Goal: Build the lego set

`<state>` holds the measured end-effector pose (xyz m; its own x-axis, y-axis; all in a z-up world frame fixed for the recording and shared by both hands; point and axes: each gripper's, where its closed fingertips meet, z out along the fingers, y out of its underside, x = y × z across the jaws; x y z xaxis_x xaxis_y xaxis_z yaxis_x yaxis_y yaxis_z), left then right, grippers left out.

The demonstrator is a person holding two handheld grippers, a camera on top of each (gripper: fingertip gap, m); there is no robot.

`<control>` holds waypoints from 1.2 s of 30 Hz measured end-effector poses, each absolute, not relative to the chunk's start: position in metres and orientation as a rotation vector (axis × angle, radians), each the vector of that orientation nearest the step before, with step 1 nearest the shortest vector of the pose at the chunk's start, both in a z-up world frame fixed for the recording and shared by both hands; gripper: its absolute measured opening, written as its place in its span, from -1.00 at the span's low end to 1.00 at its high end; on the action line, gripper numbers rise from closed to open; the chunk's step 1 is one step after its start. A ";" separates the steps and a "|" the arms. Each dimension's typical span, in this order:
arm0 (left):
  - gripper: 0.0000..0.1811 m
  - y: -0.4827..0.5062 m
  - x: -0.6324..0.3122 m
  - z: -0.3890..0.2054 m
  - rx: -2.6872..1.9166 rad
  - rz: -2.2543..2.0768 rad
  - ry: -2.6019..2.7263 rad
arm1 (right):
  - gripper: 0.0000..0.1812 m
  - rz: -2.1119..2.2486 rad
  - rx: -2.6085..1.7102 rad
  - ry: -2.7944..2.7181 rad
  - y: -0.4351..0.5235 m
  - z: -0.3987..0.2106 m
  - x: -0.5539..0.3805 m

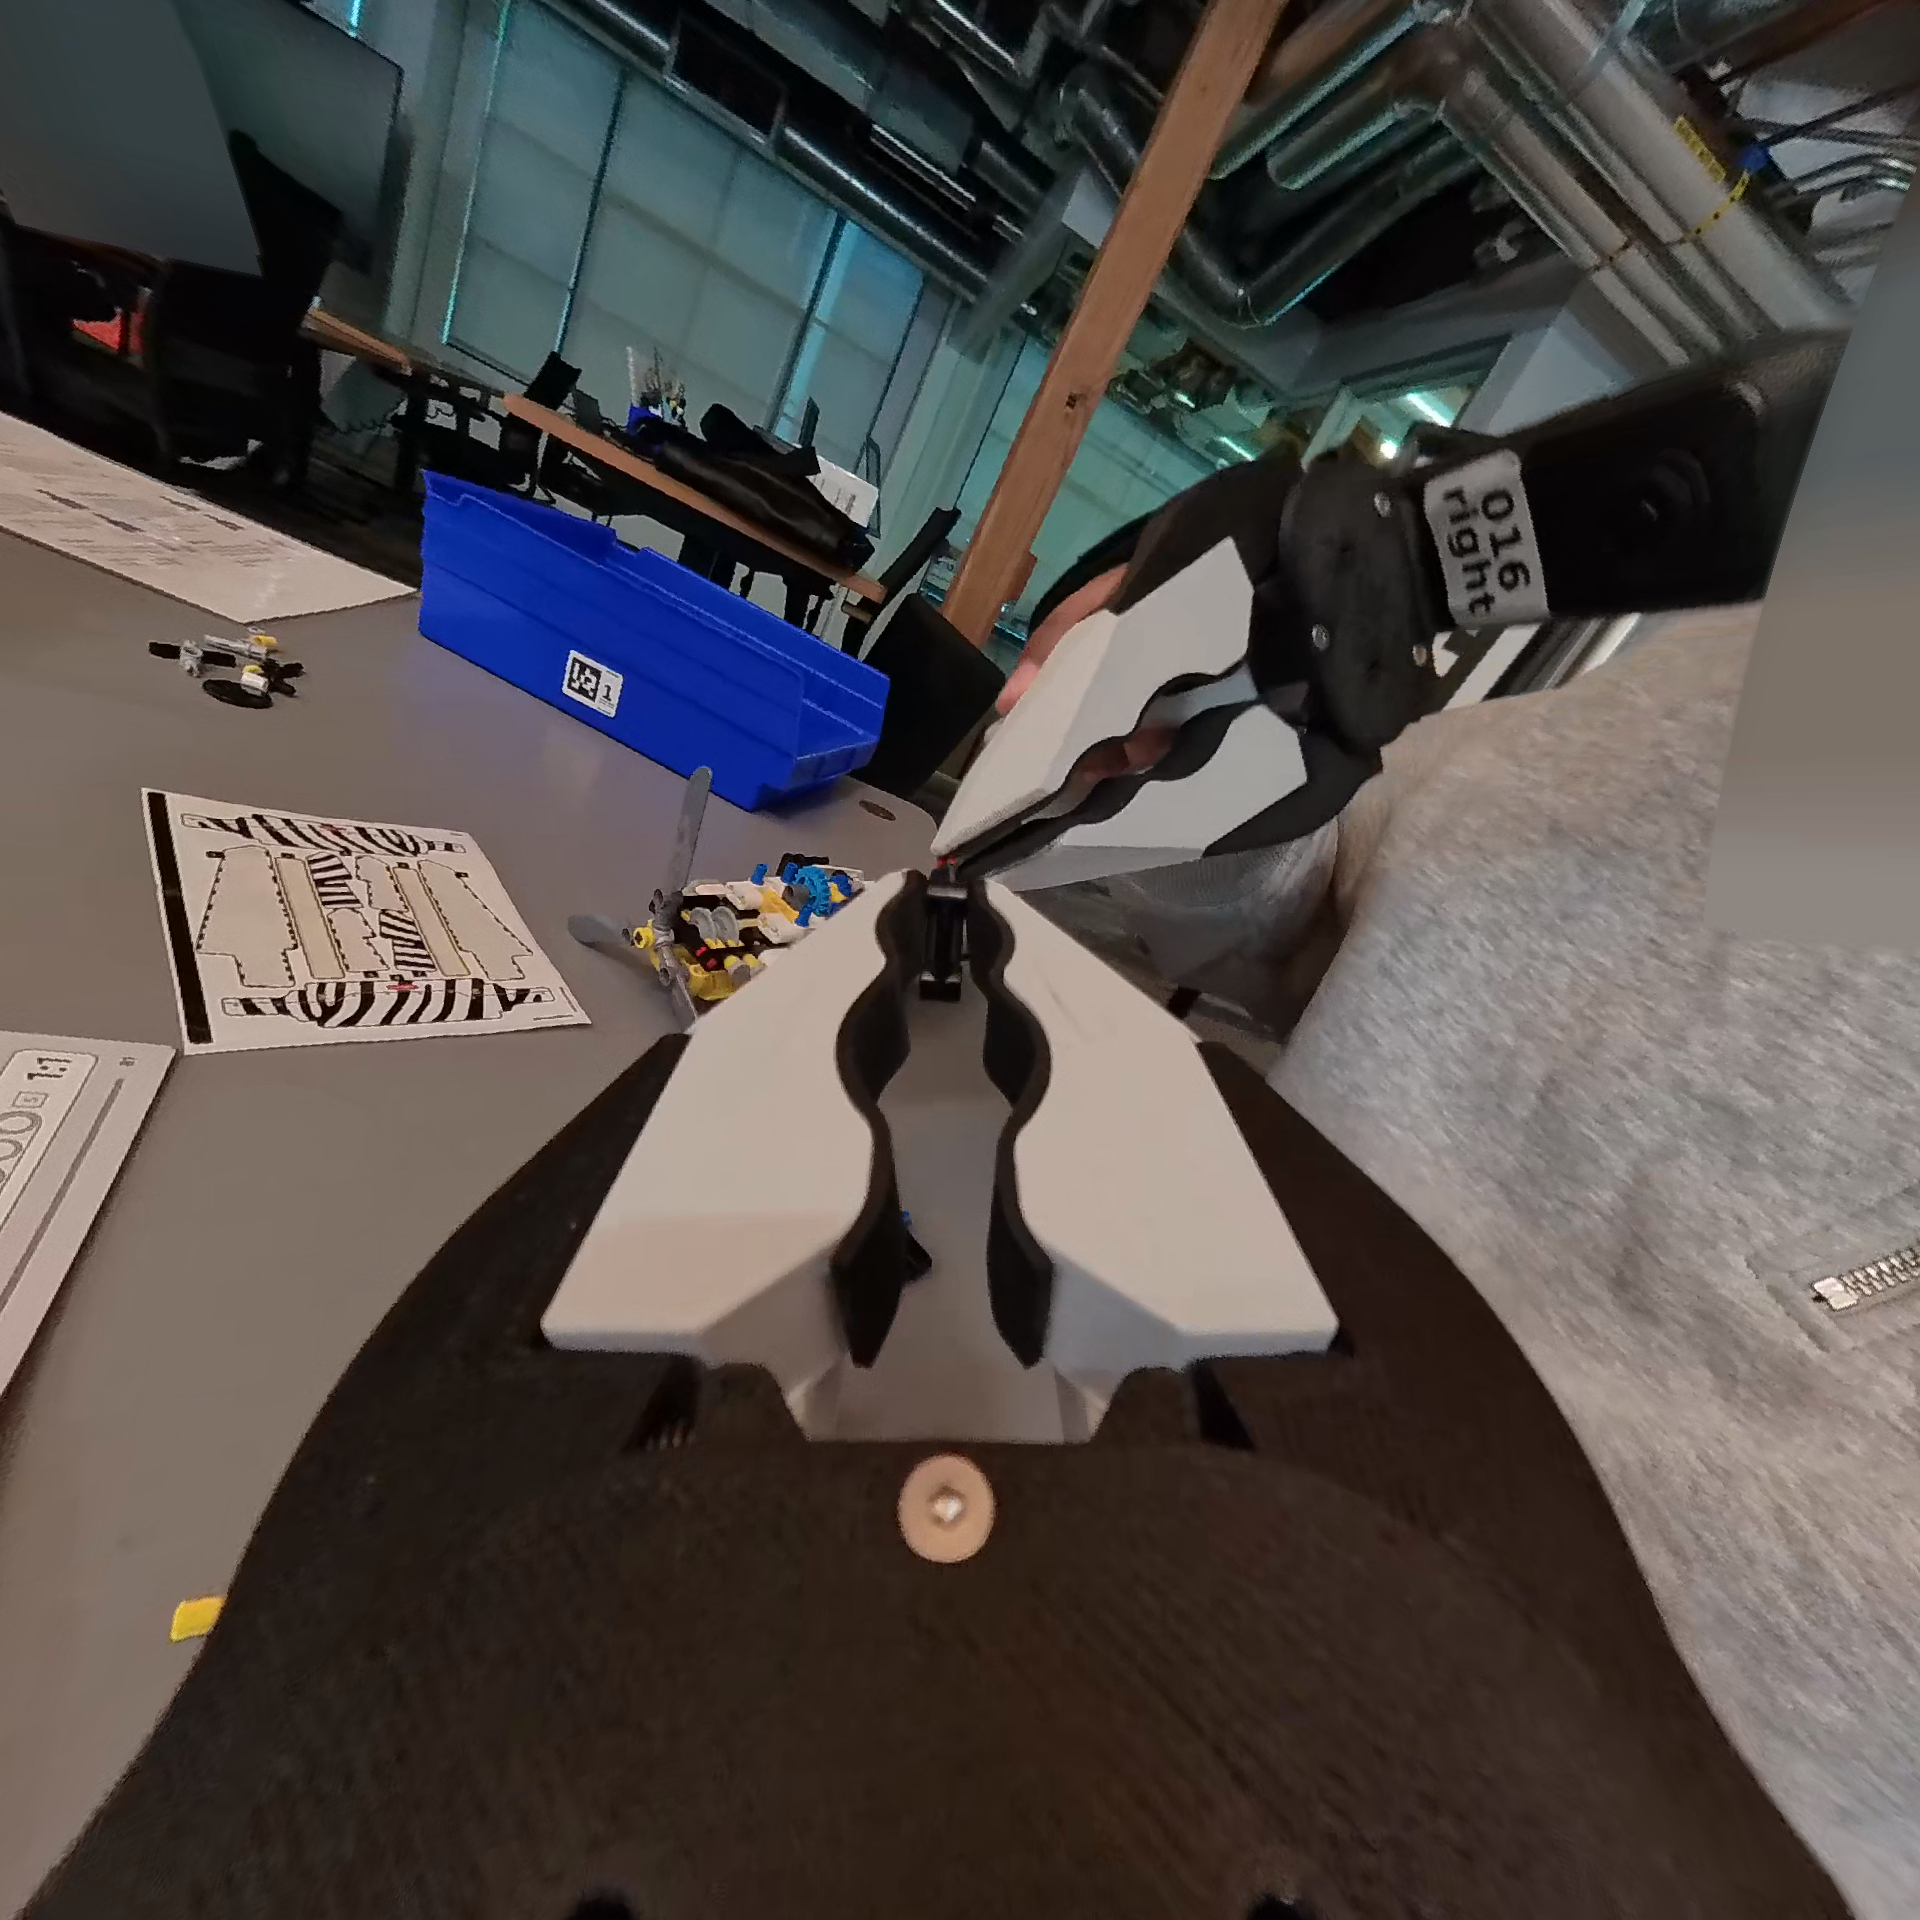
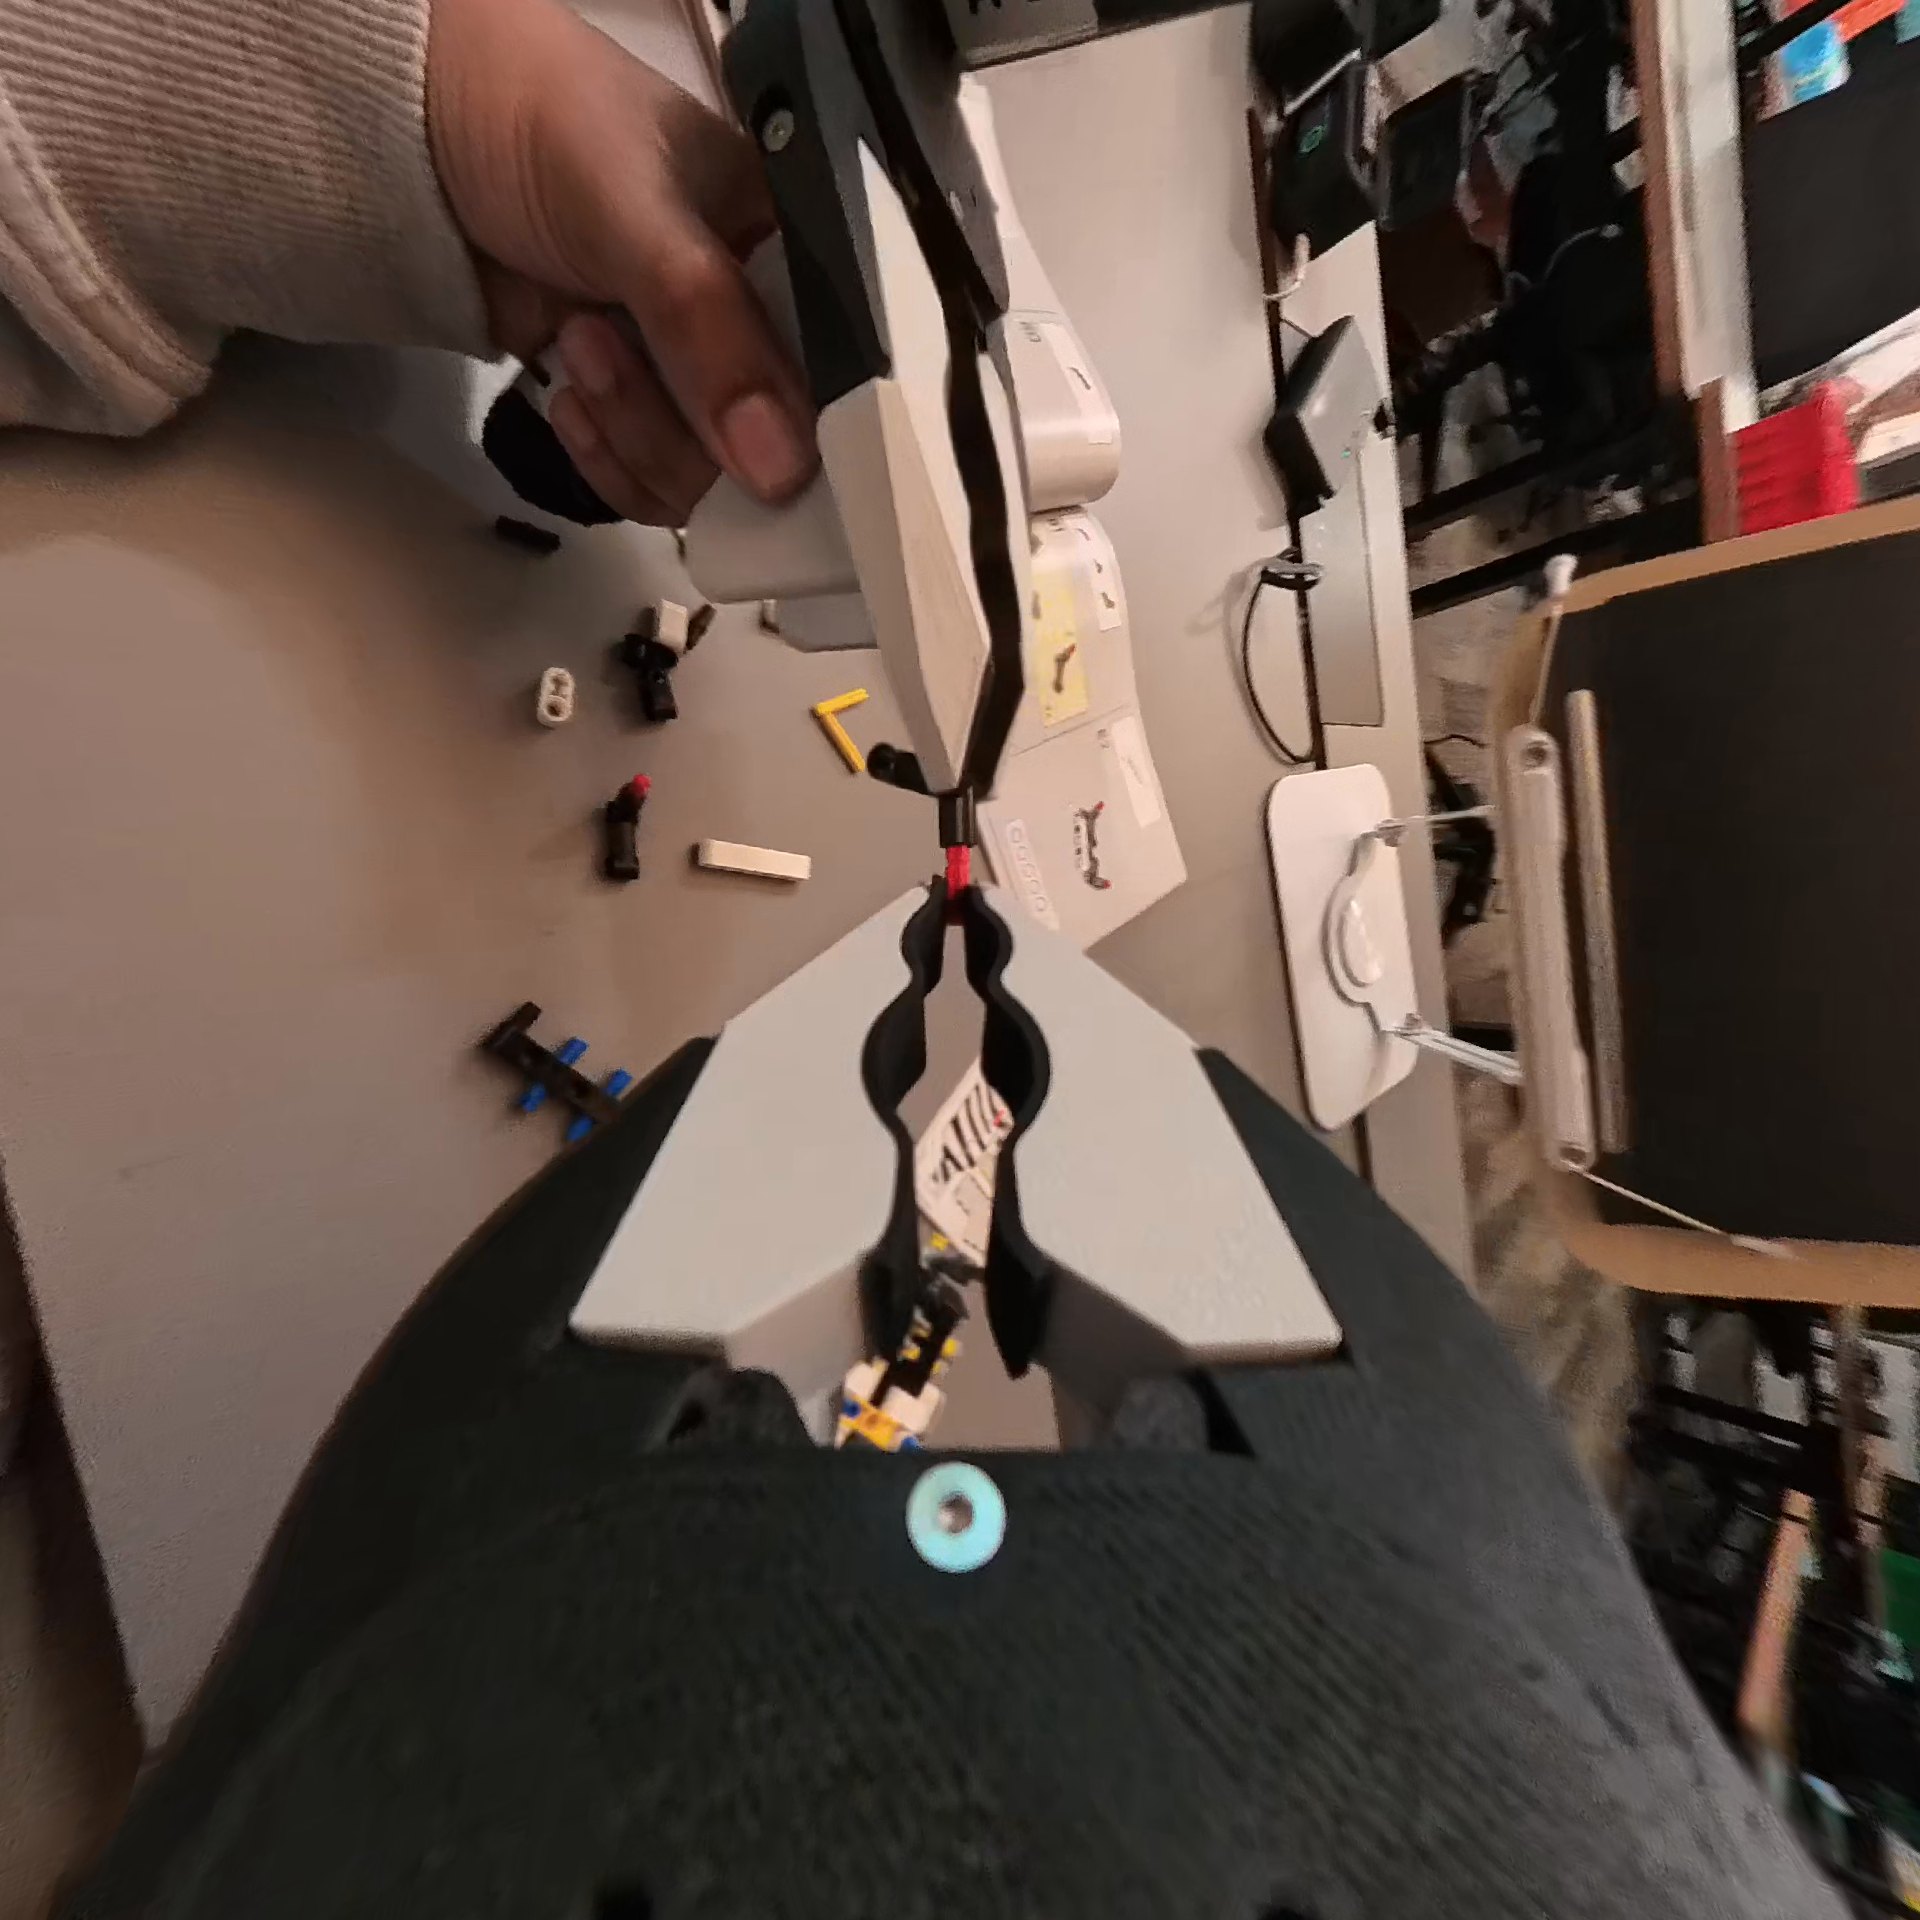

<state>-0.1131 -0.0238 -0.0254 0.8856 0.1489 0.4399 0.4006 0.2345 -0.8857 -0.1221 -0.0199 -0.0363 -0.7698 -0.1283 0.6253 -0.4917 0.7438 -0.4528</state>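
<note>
Left gripper pinches black connector; only right view shows right gripper clamping red axle.

The two grippers met tip to tip above the table, the left gripper clamping a connector and the right gripper an axle set into it. In the left wrist view, the model lay just left of the left gripper's fingers, a sticker sheet farther left, a bin behind both. In the right wrist view, loose pieces lay scattered left of the grippers, a manual to their right.
</note>
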 end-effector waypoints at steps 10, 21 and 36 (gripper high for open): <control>-0.95 -0.017 -0.106 -0.031 -1.392 -0.201 -0.459 | -0.99 0.885 0.448 -2.510 -0.014 -0.039 -0.115; -0.95 -0.015 -0.108 -0.035 -1.397 -0.258 -0.491 | -0.99 0.747 0.612 -2.408 -0.012 -0.047 -0.113; -0.95 -0.021 -0.131 -0.036 -1.314 -0.262 -0.637 | -0.99 0.626 0.469 -2.199 -0.017 -0.045 -0.137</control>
